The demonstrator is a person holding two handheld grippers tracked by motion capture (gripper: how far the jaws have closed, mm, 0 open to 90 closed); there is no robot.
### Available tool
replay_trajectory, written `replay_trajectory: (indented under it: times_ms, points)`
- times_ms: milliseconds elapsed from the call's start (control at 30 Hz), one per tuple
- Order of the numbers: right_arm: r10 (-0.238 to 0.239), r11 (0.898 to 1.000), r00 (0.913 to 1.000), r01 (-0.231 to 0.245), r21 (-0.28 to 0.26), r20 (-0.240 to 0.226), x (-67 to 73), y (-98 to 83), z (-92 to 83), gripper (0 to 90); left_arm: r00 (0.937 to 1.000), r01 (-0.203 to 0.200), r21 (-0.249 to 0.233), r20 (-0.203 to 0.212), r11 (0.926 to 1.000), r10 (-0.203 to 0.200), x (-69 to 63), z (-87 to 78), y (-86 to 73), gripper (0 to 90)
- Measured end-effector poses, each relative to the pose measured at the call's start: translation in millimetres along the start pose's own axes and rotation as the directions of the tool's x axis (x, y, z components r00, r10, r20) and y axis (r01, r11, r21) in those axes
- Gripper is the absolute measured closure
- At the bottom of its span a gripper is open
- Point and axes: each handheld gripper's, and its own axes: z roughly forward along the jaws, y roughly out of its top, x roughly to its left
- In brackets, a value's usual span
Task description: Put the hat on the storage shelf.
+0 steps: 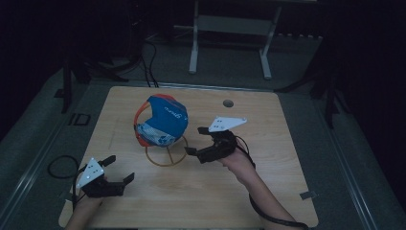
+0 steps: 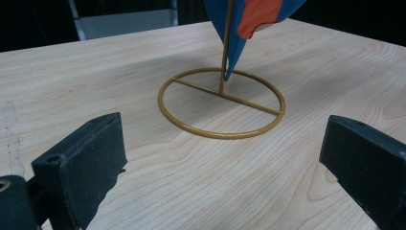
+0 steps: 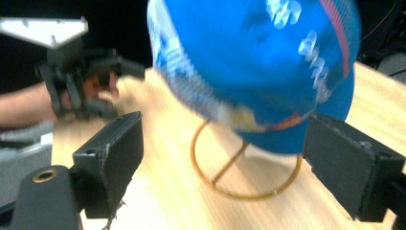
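A blue cap (image 1: 162, 120) with orange trim and white print hangs tilted on a gold wire stand, whose ring base (image 1: 165, 155) lies on the wooden table (image 1: 277, 191). My right gripper (image 1: 196, 140) hovers just right of the stand with its jaws wide open and nothing between them. The right gripper view is blurred; in it the cap (image 3: 253, 62) and ring (image 3: 239, 194) lie just beyond the open right gripper (image 3: 230, 158). My left gripper (image 1: 119, 168) rests open near the table's front left corner. The left gripper view has the ring (image 2: 220, 135) and the cap's lower edge (image 2: 253, 12) ahead of its open jaws (image 2: 222, 167).
A round cable hole (image 1: 228, 103) sits near the table's far edge. Beyond the table stands a white frame (image 1: 194, 57), with cables on the dark floor. A cable loop (image 1: 60, 167) lies left of the table. The left gripper (image 3: 122, 90) appears far off in the right gripper view.
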Motion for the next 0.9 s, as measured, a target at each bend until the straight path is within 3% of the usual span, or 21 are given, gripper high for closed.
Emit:
replay_trajectory:
  times_ms: [133,400,733,900]
  points:
    - [-0.003,1.000,0.9997,0.003,0.029,-0.025,-0.7,-18.3,5.4,13.9,1.0000,0.000,0.003,-0.001,1.0000,0.000,-0.4,0.9,-0.4,2.4]
    - [0.010,0.999,0.9997,-0.009,0.042,-0.021,-5.6,-50.5,15.1,13.9,1.0000,-0.003,0.004,0.003,1.0000,0.003,-0.6,1.2,-1.1,2.3]
    - [0.011,0.998,0.9999,-0.010,0.067,-0.010,-10.0,-75.6,18.5,13.9,1.0000,-0.006,0.005,0.003,1.0000,0.006,-1.0,1.3,-1.7,2.3]
    - [0.008,0.997,0.9997,-0.006,0.077,-0.025,-12.1,-90.2,17.6,14.2,1.0000,-0.006,0.012,0.006,0.9999,0.006,-1.2,2.1,-2.3,2.3]
